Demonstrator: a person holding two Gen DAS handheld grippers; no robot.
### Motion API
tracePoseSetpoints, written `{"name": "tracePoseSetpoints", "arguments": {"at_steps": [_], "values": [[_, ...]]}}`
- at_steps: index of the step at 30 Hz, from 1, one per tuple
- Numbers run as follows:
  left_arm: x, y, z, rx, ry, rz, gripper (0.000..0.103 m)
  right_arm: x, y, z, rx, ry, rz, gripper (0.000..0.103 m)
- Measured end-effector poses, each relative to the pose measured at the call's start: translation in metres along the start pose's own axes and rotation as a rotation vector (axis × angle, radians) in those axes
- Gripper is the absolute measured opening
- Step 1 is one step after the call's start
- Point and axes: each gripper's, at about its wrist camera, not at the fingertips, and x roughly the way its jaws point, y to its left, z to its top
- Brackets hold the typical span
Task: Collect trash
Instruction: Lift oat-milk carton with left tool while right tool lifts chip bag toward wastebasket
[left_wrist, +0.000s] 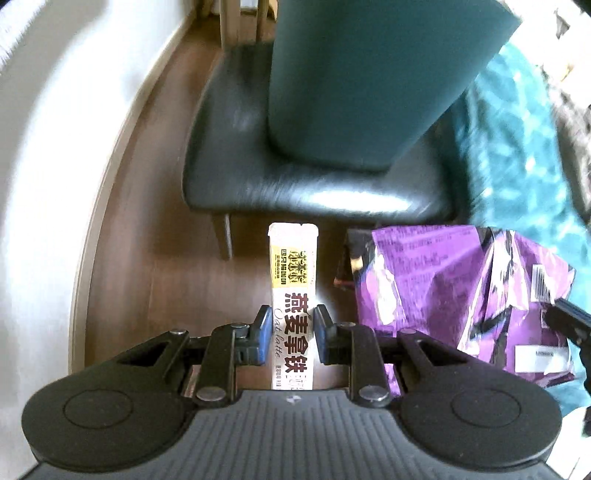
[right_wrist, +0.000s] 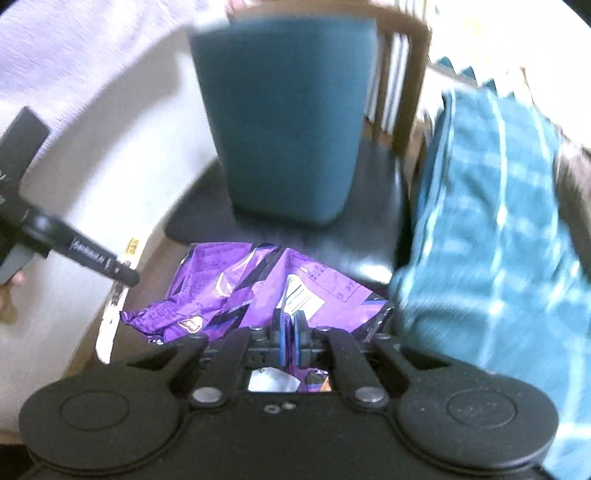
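Observation:
My left gripper (left_wrist: 291, 323) is shut on a long white and yellow oat latte sachet (left_wrist: 293, 266), which sticks out forward between the blue pads. My right gripper (right_wrist: 290, 325) is shut on a crumpled purple foil snack bag (right_wrist: 258, 291); the same purple bag (left_wrist: 461, 291) shows at the right of the left wrist view. A teal bin (left_wrist: 365, 81) stands on a black chair seat (left_wrist: 258, 173) ahead of and below both grippers. In the right wrist view the teal bin (right_wrist: 288, 122) fills the upper middle, and the sachet (right_wrist: 114, 306) hangs at the left.
The chair has a wooden frame (right_wrist: 413, 74) and stands on a brown wood floor (left_wrist: 155, 184) beside a white wall (left_wrist: 55, 147). A teal patterned cloth (right_wrist: 491, 206) hangs at the right. The left gripper's black body (right_wrist: 55, 236) crosses the right wrist view's left side.

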Motion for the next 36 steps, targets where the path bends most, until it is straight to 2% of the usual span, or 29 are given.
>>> {"name": "tracePoseSetpoints", "arguments": {"at_steps": [5,10,16,19,24,28,31,36], "values": [[-0.066,-0.026,0.029,-0.023,-0.077,-0.020,0.023,-0.058,0.006,0.040,-0.098,-0.093,0.001,0.003],[-0.124,-0.044,0.052,-0.024,-0.160,-0.035,0.023,-0.108,-0.007,0.076,-0.196,-0.202,-0.003,0.003],[-0.166,-0.068,0.069,-0.010,-0.230,-0.013,0.023,-0.142,-0.019,0.119,-0.354,-0.258,-0.003,0.002],[-0.183,-0.081,0.080,-0.005,-0.264,-0.025,0.023,-0.160,-0.020,0.138,-0.420,-0.295,0.001,0.002],[-0.229,-0.081,0.119,0.024,-0.316,-0.043,0.023,-0.172,-0.023,0.178,-0.473,-0.373,-0.015,0.002],[-0.231,-0.089,0.165,0.079,-0.355,-0.055,0.023,-0.170,-0.025,0.217,-0.484,-0.433,-0.046,0.002],[-0.219,-0.089,0.206,0.122,-0.362,-0.062,0.023,-0.156,-0.022,0.243,-0.484,-0.449,-0.083,0.002],[-0.188,-0.075,0.260,0.147,-0.303,-0.076,0.023,-0.116,-0.017,0.282,-0.477,-0.425,-0.141,0.002]]}}
